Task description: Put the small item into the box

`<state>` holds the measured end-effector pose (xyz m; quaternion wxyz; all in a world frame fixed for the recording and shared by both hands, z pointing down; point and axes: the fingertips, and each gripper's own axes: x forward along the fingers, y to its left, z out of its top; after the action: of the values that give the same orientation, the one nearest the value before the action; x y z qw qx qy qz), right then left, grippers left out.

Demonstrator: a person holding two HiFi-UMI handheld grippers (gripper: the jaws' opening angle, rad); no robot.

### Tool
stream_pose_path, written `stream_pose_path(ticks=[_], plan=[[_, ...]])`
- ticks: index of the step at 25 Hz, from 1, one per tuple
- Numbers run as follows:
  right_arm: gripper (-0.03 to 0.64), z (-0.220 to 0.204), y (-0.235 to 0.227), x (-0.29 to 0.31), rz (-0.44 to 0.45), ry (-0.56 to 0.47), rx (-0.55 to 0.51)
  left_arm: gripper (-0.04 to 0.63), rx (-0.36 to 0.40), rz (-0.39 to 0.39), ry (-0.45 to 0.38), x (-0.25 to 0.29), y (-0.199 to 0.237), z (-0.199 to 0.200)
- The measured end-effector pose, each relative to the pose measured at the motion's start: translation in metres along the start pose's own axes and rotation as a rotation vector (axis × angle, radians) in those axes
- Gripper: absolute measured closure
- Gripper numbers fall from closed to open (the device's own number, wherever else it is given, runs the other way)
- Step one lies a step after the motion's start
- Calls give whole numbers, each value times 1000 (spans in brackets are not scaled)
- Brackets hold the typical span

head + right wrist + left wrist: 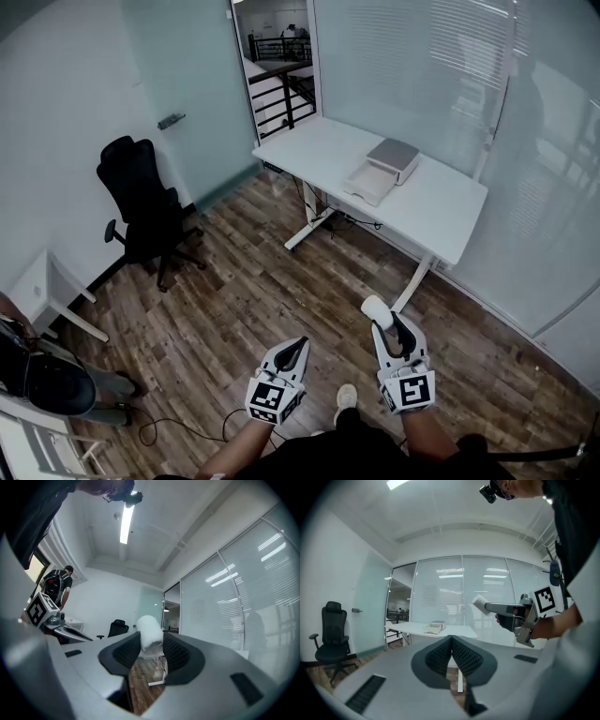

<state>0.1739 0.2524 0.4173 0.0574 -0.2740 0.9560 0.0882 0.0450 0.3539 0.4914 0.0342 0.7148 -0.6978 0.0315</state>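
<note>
Desk (309, 150) holds one box (393, 158); right tool (382, 324), one item (374, 308).

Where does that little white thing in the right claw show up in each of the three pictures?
Head view: the small white item is low, right of centre, at the tip of the right claw.
Left gripper view: the item is right of centre, at that claw's tip.
Right gripper view: the item is in the centre, clamped between the jaws.
Shared landmark: the black office chair.
</note>
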Motion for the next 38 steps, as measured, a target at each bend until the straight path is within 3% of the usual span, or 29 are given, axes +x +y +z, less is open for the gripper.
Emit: stream_pose_path(ticks=[6,21,30,38], plan=[[462,-15,-31,38,-6,7,3,583,82,-20,-30,47,8,16],[460,-43,-115,120,23,14,4,583,49,-25,-19,166,37,30],[460,-57,-159,148,84,28,59,583,24,31,-35,204,54,31],[460,-70,-168,185,99,58,62,583,25,28,-60,244,78,39]])
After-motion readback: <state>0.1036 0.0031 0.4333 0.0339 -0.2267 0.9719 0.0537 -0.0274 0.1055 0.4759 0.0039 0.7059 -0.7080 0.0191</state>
